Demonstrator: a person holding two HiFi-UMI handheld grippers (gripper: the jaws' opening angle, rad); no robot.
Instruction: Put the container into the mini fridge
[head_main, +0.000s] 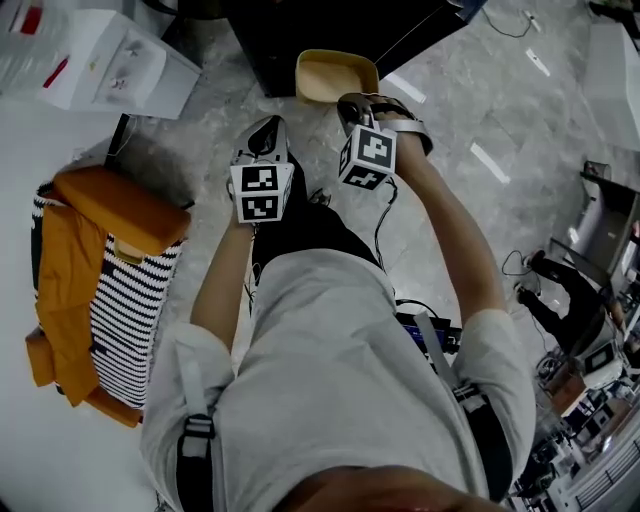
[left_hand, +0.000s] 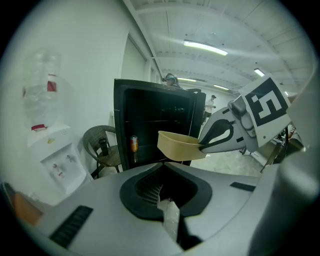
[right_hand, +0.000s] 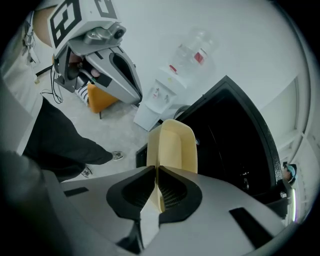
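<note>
A cream, open-topped container (head_main: 335, 75) (left_hand: 180, 145) (right_hand: 175, 145) hangs in the air in front of the black mini fridge (head_main: 300, 40) (left_hand: 150, 125) (right_hand: 230, 140), whose dark inside faces me. My right gripper (head_main: 352, 103) (left_hand: 202, 146) (right_hand: 156, 170) is shut on the container's near wall, which runs up between its pads. To the left of it and a little nearer to me is my left gripper (head_main: 268, 128) (left_hand: 162, 165) (right_hand: 135, 97), shut with nothing held. A can (left_hand: 134, 143) stands on a shelf inside the fridge.
A white water dispenser (head_main: 110, 60) (left_hand: 55, 160) (right_hand: 160, 95) stands left of the fridge, with a wicker chair (left_hand: 102, 145) between them. An orange stool with striped cloth (head_main: 110, 260) is at my left. Cables and equipment (head_main: 560, 290) crowd the floor at the right.
</note>
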